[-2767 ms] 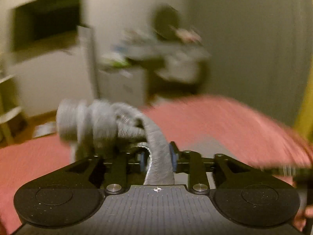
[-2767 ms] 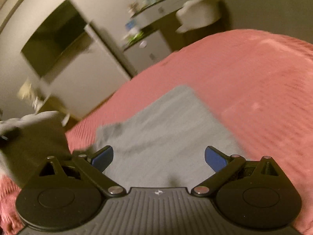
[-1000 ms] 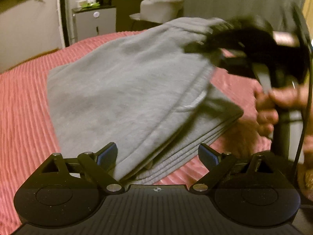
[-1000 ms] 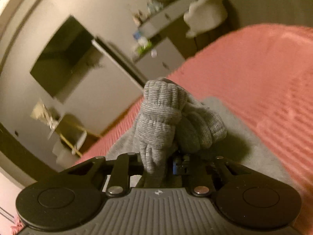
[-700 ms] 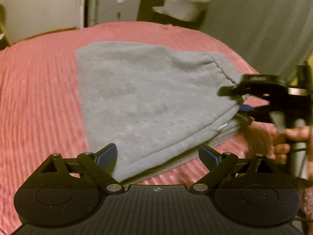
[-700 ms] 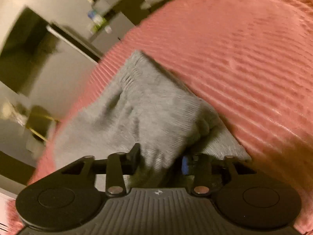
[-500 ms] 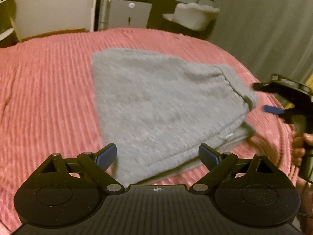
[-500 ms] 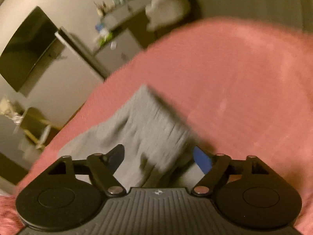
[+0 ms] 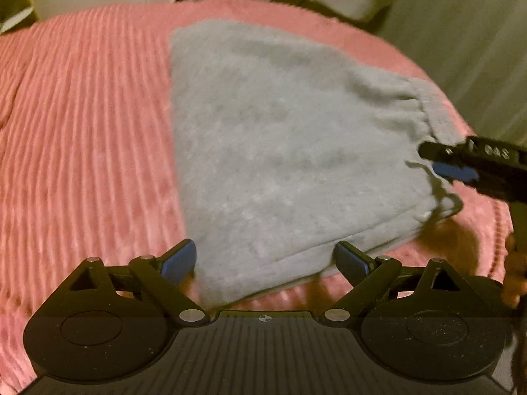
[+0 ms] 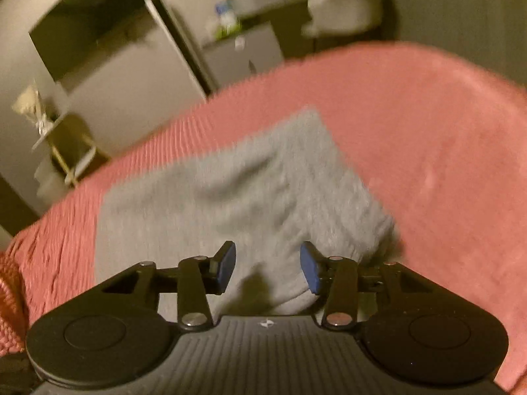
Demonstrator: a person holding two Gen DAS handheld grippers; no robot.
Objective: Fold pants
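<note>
Grey pants (image 9: 290, 151) are lying folded flat on the pink ribbed bedspread (image 9: 82, 138) — long axis running away from the left gripper (image 9: 265, 261), waistband facing right. Left gripper is gaping wide, holding nothing; right gripper (image 10: 267, 268) is hovering part-open, empty.

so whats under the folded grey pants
The grey pants lie folded on a pink ribbed bedspread, which shows on all sides. At the near edge, stacked fabric layers are visible. Whatever lies directly beneath the pile is covered, so it cannot be seen.
</note>
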